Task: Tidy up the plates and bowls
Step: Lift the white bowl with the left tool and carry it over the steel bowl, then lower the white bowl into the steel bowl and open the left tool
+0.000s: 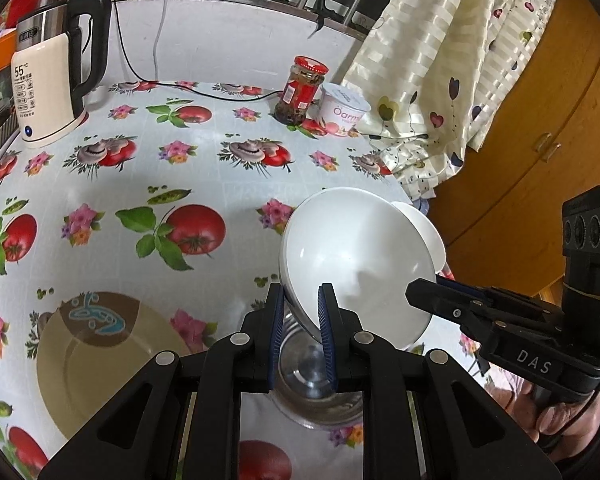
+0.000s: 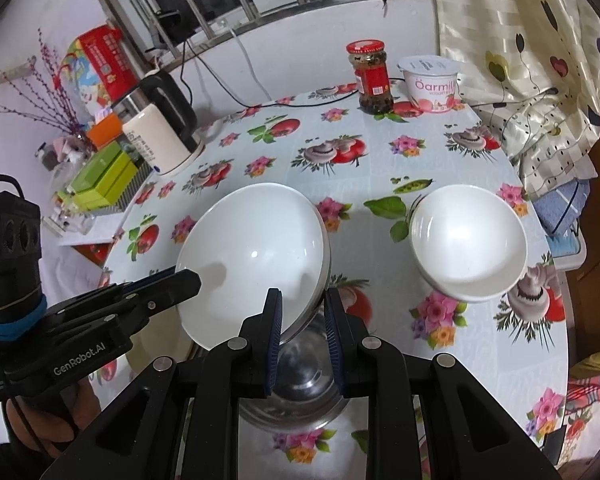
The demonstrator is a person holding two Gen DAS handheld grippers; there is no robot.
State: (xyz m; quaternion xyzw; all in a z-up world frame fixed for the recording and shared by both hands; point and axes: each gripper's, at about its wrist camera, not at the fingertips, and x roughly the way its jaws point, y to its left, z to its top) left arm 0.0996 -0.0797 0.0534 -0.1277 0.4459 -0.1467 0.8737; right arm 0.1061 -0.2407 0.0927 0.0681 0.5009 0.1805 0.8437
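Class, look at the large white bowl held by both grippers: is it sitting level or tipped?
Tipped. The large white bowl leans at a steep angle above the steel bowl, its rim between both grippers' fingers.

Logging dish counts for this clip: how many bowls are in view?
3. A large white bowl tilted, both grippers at its rim; a steel bowl directly beneath it; a small white bowl on the table to the right. None appears hidden.

Table (image 2: 380, 168): kettle (image 2: 160, 140), jar (image 2: 372, 78), yogurt tub (image 2: 432, 84), plate (image 1: 100, 360), steel bowl (image 2: 300, 392), small white bowl (image 2: 468, 240).
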